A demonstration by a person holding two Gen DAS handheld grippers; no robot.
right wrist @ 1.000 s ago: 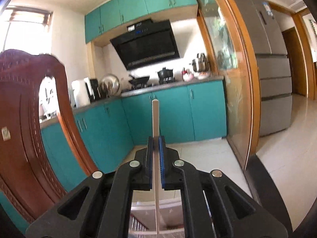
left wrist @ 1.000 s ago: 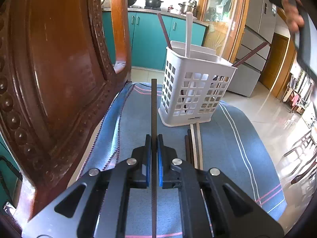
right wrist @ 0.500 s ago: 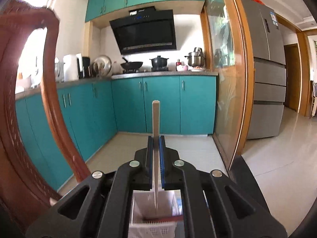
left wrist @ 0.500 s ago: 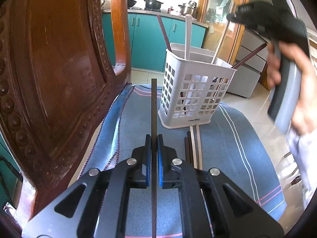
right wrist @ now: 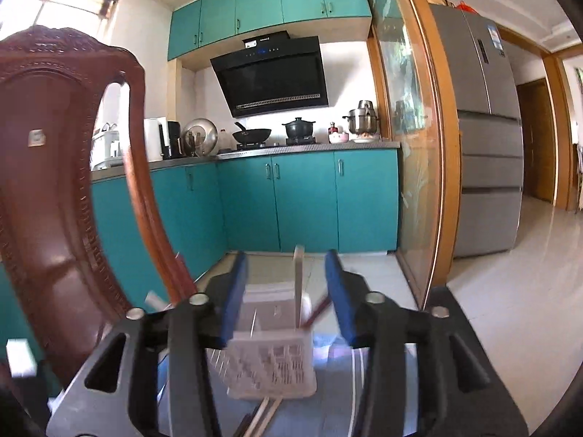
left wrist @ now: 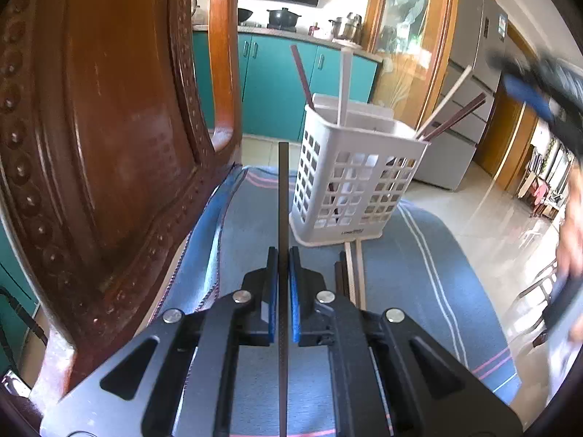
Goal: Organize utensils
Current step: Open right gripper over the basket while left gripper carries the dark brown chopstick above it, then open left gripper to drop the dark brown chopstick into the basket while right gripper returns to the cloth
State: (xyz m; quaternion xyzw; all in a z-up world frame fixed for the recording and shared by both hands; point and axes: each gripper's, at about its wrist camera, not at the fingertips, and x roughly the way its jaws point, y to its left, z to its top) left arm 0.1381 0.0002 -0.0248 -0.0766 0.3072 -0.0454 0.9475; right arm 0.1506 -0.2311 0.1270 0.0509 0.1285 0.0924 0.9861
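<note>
Fingers (left wrist: 272, 273) of the left gripper (left wrist: 283, 255) clamped tight on a dark chopstick (left wrist: 283, 196), standing straight up between the blue pads and reaching past the tips, just left of the white basket (left wrist: 359, 178). Fingers (right wrist: 337, 284) of the right gripper (right wrist: 286, 266) spread wide, gripping nothing, poised above the same basket (right wrist: 271, 367), with a pale chopstick (right wrist: 298, 284) standing in the basket between the two pads, touching neither. Inside the basket, seen from the left wrist: one dark stick leaning left, one white stick upright, one pale (left wrist: 442, 103) and one dark stick leaning right over the rim. More chopsticks (left wrist: 351, 273) lying flat on the cloth, just in front of the basket and right of the left gripper. Underneath, a blue striped cloth (left wrist: 419, 284) over the seat of a carved wooden chair (left wrist: 109, 145). Beyond, a kitchen with teal cabinets (right wrist: 306, 200), a black range hood (right wrist: 269, 76), pots on the counter, a grey fridge (right wrist: 484, 145) and pale tiled floor.
</note>
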